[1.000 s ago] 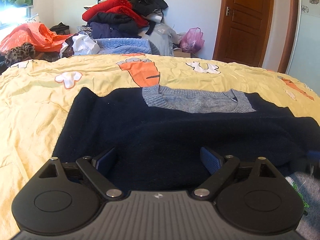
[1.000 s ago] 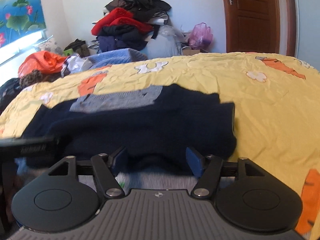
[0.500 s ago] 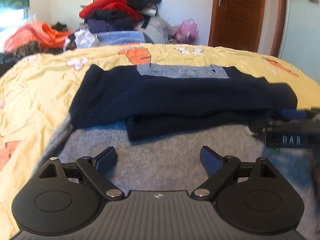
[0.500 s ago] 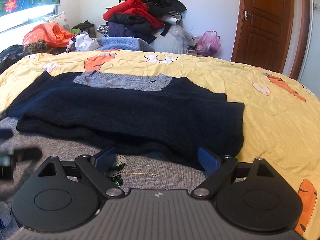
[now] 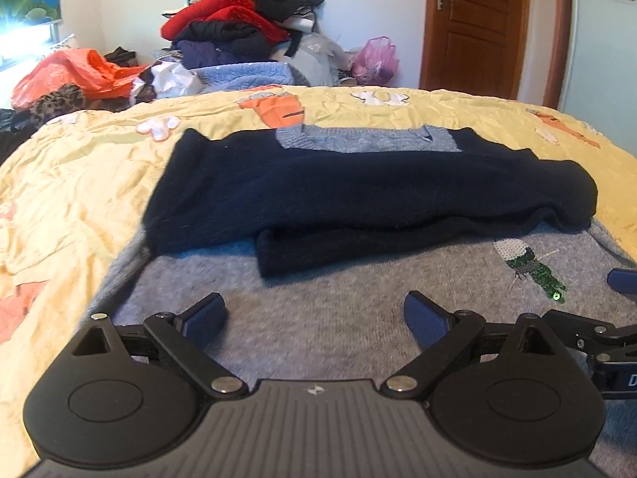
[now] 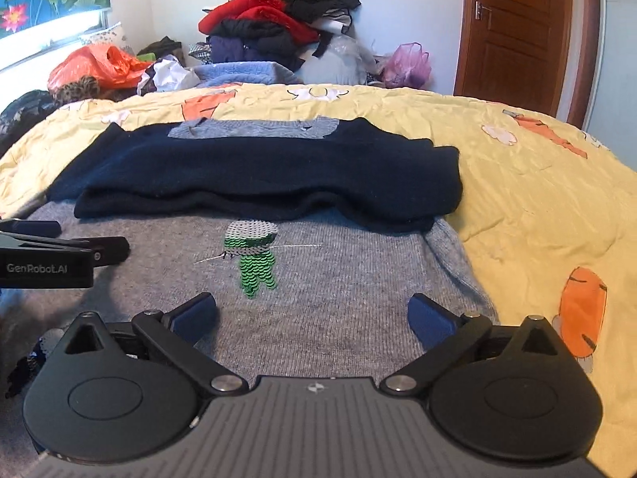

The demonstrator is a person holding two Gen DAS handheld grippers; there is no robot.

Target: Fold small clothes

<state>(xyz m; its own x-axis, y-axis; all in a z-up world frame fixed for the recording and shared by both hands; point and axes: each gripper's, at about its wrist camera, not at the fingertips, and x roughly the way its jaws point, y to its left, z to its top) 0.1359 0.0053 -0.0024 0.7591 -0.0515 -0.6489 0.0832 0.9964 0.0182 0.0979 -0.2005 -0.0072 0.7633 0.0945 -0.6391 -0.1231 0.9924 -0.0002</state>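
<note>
Low in its own view, the left gripper (image 5: 314,318) stands spread wide, its jaws having just been opening, with nothing between them but bare grey knit below. The right gripper (image 6: 312,316) has likewise just been opening and stands wide and empty. The sweater (image 6: 350,279) fills the middle of both views on the yellow bedspread (image 6: 537,183), its navy sleeves (image 6: 258,175) folded across the chest.
</note>
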